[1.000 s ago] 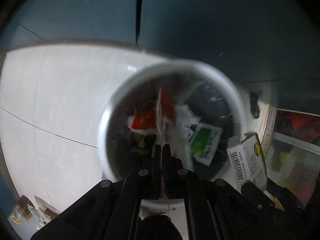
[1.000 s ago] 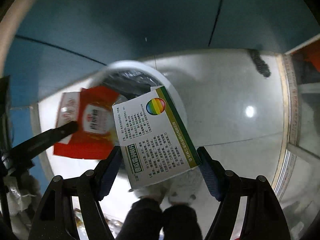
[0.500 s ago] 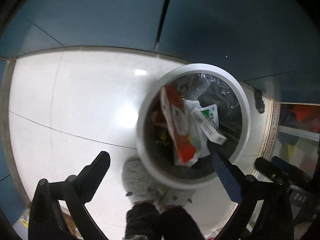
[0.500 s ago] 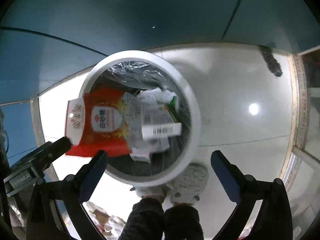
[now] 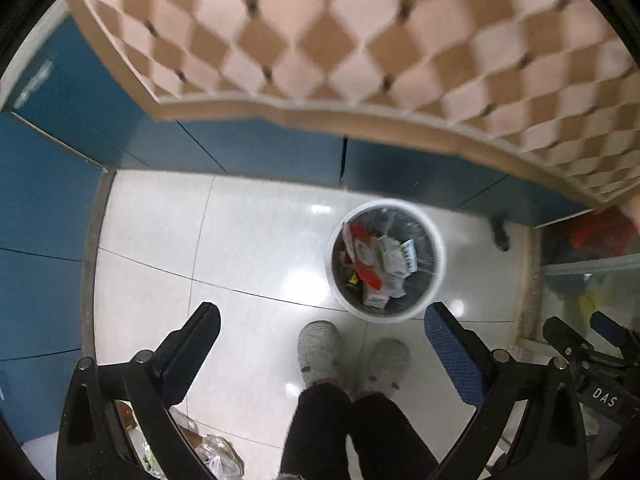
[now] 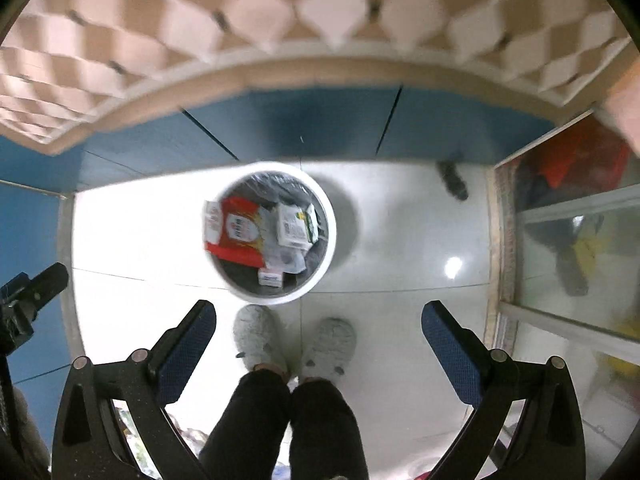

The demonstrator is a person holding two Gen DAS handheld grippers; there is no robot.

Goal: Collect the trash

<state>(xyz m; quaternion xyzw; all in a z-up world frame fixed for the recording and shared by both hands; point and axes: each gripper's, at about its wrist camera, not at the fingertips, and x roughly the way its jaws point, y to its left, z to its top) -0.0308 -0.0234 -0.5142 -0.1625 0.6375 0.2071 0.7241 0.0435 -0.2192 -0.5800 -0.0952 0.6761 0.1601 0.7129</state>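
Left wrist view: raised well clear of the bin [image 5: 386, 258] compared with a second ago, when a red packet sat pinched between the pads; now released, left tool [image 5: 322, 330] spread wide and holding nothing. Red packet [image 5: 362, 248] lying inside the bin among white wrappers, far beyond and slightly right of the tool, well apart from it. Grey slippers [image 5: 352, 354] on the floor just near of the bin. More crumpled wrappers [image 5: 216, 456] at the near left, below the left finger.

Right wrist view: likewise lifted away; right tool [image 6: 320, 320] wide apart, empty. White and green box [image 6: 298, 226] resting in the bin beside the red packet, far and left of the tool. Probably light, thin, crushable stuff throughout; packets likely slippery film, best pinched at an edge or corner.
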